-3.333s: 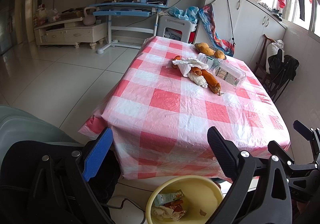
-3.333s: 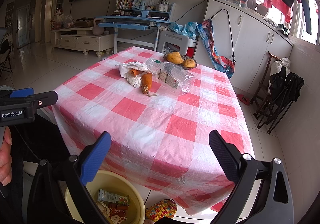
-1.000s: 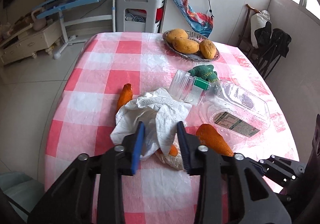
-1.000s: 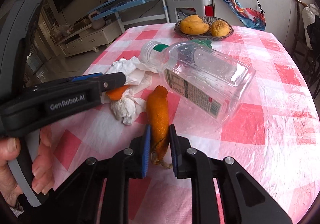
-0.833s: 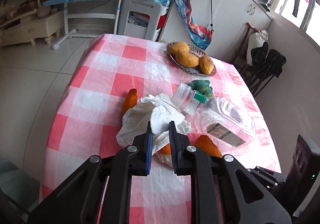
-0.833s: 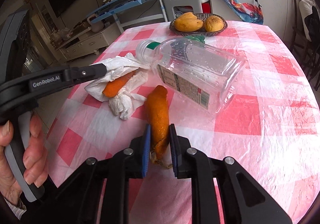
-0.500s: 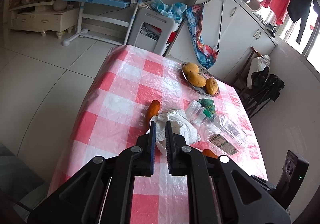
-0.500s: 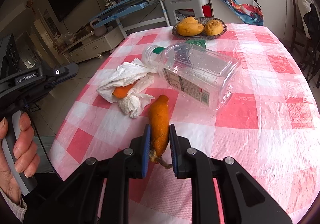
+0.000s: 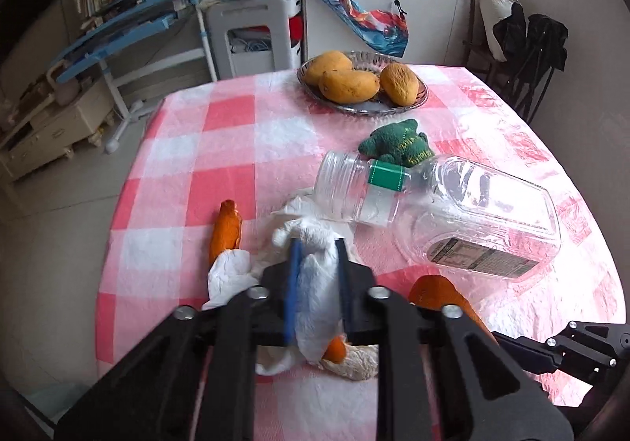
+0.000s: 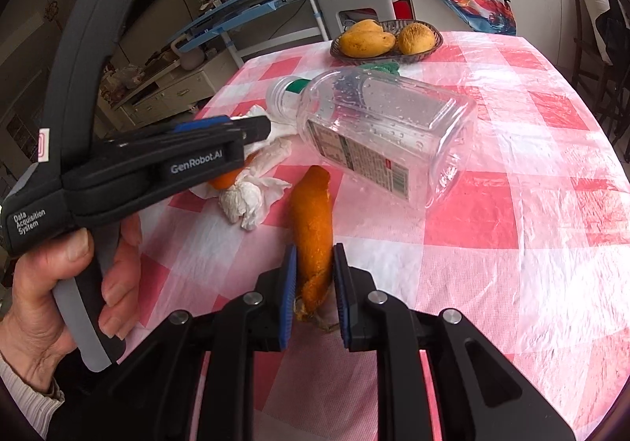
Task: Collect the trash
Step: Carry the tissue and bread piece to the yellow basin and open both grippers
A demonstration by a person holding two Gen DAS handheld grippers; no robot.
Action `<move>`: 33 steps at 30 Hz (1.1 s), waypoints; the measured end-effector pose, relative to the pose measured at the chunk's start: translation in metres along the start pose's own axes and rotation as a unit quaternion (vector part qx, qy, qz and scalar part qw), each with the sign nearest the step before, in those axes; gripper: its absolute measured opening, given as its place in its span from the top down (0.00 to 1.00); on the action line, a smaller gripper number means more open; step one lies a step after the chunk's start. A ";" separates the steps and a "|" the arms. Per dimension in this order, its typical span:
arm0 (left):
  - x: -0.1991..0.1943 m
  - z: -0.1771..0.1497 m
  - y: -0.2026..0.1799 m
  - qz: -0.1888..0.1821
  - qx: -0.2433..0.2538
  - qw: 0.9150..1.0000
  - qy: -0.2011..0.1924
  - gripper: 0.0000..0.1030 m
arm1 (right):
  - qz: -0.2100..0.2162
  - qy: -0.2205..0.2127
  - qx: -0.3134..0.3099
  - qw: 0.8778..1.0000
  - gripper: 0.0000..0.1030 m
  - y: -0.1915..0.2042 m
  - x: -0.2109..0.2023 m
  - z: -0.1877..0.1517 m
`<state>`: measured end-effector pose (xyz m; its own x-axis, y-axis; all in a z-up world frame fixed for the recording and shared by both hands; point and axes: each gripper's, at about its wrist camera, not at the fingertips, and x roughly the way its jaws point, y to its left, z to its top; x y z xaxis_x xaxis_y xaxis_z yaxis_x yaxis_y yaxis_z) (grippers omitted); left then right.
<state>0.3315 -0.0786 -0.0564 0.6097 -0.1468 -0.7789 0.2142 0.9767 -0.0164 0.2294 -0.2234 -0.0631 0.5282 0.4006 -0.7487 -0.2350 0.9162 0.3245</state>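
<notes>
My left gripper (image 9: 317,248) is shut on a crumpled white tissue (image 9: 315,283) on the pink checked tablecloth (image 9: 232,114); an orange peel bit (image 9: 334,349) shows under it. Another orange peel (image 9: 225,230) lies to its left. My right gripper (image 10: 314,258) is shut on a long orange peel (image 10: 313,212). The left gripper (image 10: 252,130) also shows in the right wrist view, over the tissue (image 10: 246,201). An empty clear plastic bottle (image 9: 453,212) lies on its side to the right; it shows too in the right wrist view (image 10: 378,130).
A glass dish of mangoes (image 9: 362,82) stands at the table's far side, with a green plush toy (image 9: 397,147) before it. A white stool (image 9: 252,35) and a blue desk (image 9: 130,23) stand beyond the table. Chairs with dark clothes (image 9: 531,47) stand at right.
Both grippers came from the table's near edge to the trash and shut. The left gripper lifted and swung, and now is low over the tissue again. The right holds the long peel throughout.
</notes>
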 end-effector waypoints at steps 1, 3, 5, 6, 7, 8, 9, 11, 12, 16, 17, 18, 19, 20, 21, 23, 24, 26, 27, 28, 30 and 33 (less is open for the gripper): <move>-0.005 0.001 0.005 -0.013 -0.014 1.000 -0.006 0.96 | 0.002 -0.001 0.001 1.000 0.82 -0.001 0.000 0.000; -0.020 0.001 0.016 -0.032 -0.037 0.999 -0.022 0.96 | 0.007 0.000 0.006 1.000 0.82 -0.003 0.000 0.000; -0.036 -0.001 0.031 -0.066 -0.075 0.994 -0.036 0.96 | 0.012 -0.001 0.014 1.000 0.82 -0.005 -0.001 -0.001; -0.045 -0.003 0.041 -0.092 -0.100 0.990 -0.042 0.96 | 0.014 0.000 0.017 1.000 0.82 -0.006 -0.002 -0.002; -0.052 -0.006 0.049 -0.112 -0.122 0.985 -0.047 0.96 | 0.014 0.000 0.019 1.000 0.82 -0.007 -0.003 -0.003; -0.057 -0.010 0.056 -0.124 -0.137 0.981 -0.051 0.96 | 0.015 0.000 0.021 1.000 0.82 -0.007 -0.004 -0.004; -0.063 -0.014 0.063 -0.136 -0.152 0.977 -0.057 0.96 | 0.016 0.000 0.023 1.000 0.82 -0.008 -0.005 -0.005; -0.074 -0.023 0.074 -0.161 -0.179 0.968 -0.066 0.96 | 0.016 0.000 0.026 1.000 0.82 -0.010 -0.008 -0.006; -0.079 -0.028 0.079 -0.173 -0.191 0.964 -0.069 0.96 | 0.017 -0.001 0.028 0.999 0.82 -0.010 -0.010 -0.006; -0.099 -0.047 0.093 -0.206 -0.225 0.948 -0.089 0.96 | 0.027 -0.005 0.039 0.999 0.82 -0.012 -0.015 -0.007; -0.104 -0.051 0.094 -0.212 -0.229 0.945 -0.094 0.96 | 0.030 -0.007 0.040 0.999 0.82 -0.011 -0.018 -0.008; -0.110 -0.055 0.096 -0.217 -0.231 0.943 -0.100 0.96 | 0.034 -0.010 0.042 0.999 0.82 -0.011 -0.021 -0.008; -0.116 -0.058 0.096 -0.220 -0.231 0.942 -0.104 0.96 | 0.038 -0.013 0.043 0.998 0.82 -0.010 -0.024 -0.009; -0.121 -0.062 0.095 -0.219 -0.231 0.942 -0.108 0.96 | 0.042 -0.016 0.045 0.998 0.82 -0.010 -0.027 -0.010; -0.126 -0.066 0.094 -0.218 -0.229 0.942 -0.109 0.96 | 0.045 -0.020 0.046 0.998 0.82 -0.009 -0.031 -0.011; -0.134 -0.075 0.088 -0.207 -0.219 0.947 -0.109 0.96 | 0.054 -0.024 0.051 0.997 0.82 -0.007 -0.037 -0.015; -0.139 -0.079 0.083 -0.198 -0.210 0.951 -0.109 0.96 | 0.057 -0.026 0.054 0.997 0.82 -0.007 -0.039 -0.017; -0.146 -0.087 0.074 -0.190 -0.197 0.956 -0.108 0.96 | 0.065 -0.029 0.058 0.996 0.82 -0.005 -0.043 -0.022; -0.150 -0.092 0.070 -0.185 -0.190 0.958 -0.107 0.96 | 0.069 -0.031 0.061 0.995 0.82 -0.005 -0.046 -0.024; -0.153 -0.096 0.066 -0.180 -0.183 0.961 -0.107 0.96 | 0.072 -0.034 0.062 0.995 0.82 -0.004 -0.050 -0.027; -0.159 -0.106 0.059 -0.172 -0.172 0.964 -0.105 0.96 | 0.078 -0.040 0.063 0.994 0.82 -0.001 -0.058 -0.031; -0.168 -0.121 0.053 -0.165 -0.163 0.967 -0.103 0.96 | 0.088 -0.046 0.064 0.993 0.83 0.003 -0.073 -0.041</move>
<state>0.1482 0.0164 -0.0019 0.6954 -0.4536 -0.5574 0.1905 0.8643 -0.4656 0.1567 -0.2497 -0.0308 0.5615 0.5482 -0.6198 -0.2279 0.8226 0.5210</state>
